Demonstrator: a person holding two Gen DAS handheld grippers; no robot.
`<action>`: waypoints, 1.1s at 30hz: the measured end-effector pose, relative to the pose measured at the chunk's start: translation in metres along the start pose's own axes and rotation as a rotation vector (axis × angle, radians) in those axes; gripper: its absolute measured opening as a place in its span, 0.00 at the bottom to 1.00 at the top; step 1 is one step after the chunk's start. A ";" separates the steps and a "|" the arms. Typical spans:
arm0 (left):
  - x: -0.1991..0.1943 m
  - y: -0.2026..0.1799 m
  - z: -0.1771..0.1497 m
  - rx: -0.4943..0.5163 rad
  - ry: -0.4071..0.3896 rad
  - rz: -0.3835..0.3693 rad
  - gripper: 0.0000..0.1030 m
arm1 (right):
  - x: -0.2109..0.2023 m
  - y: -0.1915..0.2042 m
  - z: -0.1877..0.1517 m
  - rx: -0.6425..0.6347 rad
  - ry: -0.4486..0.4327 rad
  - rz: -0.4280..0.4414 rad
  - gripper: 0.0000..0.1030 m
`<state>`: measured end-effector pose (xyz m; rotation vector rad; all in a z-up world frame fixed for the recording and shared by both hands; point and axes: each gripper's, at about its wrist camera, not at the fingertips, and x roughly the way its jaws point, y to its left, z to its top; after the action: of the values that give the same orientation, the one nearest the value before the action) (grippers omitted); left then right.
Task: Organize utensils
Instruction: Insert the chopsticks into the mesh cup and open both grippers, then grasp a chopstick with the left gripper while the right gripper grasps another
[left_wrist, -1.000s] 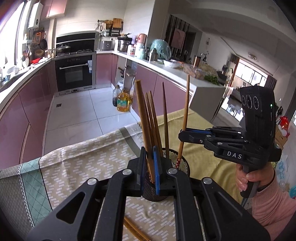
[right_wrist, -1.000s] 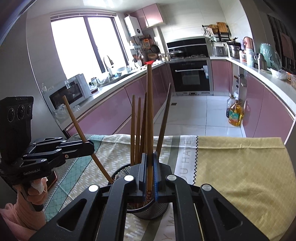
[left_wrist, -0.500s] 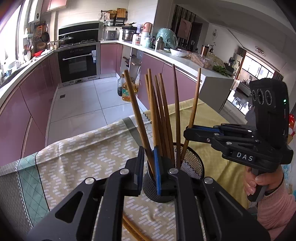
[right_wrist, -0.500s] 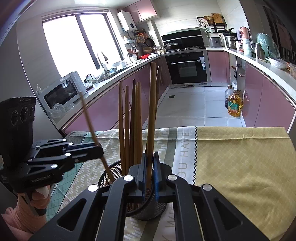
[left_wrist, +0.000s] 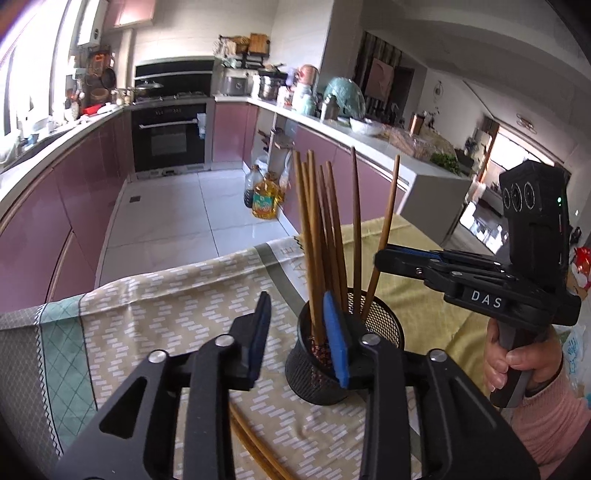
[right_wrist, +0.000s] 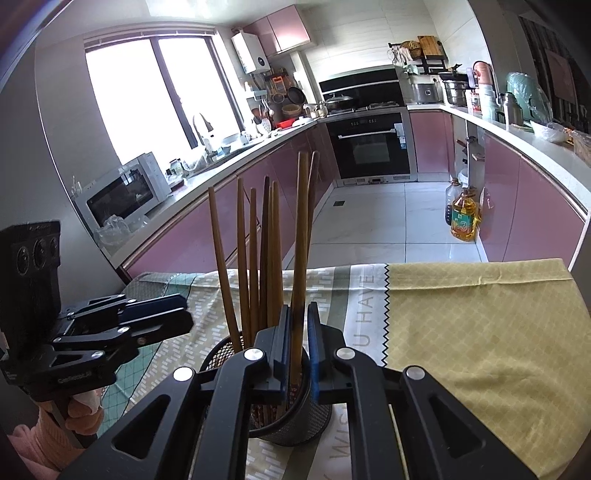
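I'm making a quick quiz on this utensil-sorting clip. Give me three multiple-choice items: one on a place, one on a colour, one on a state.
1. Where does the mesh holder stand?
A. on the kitchen counter
B. on the tablecloth
C. on the floor tiles

2. What colour is the mesh holder?
A. white
B. red
C. black

3. How is the right gripper?
A. shut on a chopstick
B. wide open and empty
C. shut on a spoon

Answers:
1 B: the mesh holder sits on the patterned tablecloth, well in front of the counters.
2 C: its wire wall and rim are black.
3 A: the right gripper has its blue pads closed around one upright chopstick whose lower end goes down into the holder.
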<state>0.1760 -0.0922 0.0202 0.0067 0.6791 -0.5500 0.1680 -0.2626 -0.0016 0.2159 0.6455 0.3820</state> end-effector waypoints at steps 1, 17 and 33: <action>-0.004 0.001 -0.002 -0.004 -0.013 0.007 0.33 | -0.004 0.001 -0.001 0.000 -0.009 -0.001 0.08; -0.093 0.031 -0.080 -0.060 -0.149 0.208 0.94 | -0.034 0.083 -0.069 -0.201 0.058 0.198 0.38; -0.087 0.059 -0.139 -0.148 -0.038 0.333 0.94 | 0.064 0.113 -0.128 -0.197 0.326 0.122 0.38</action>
<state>0.0667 0.0254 -0.0468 -0.0290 0.6634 -0.1794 0.1036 -0.1243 -0.1011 0.0028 0.9112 0.6021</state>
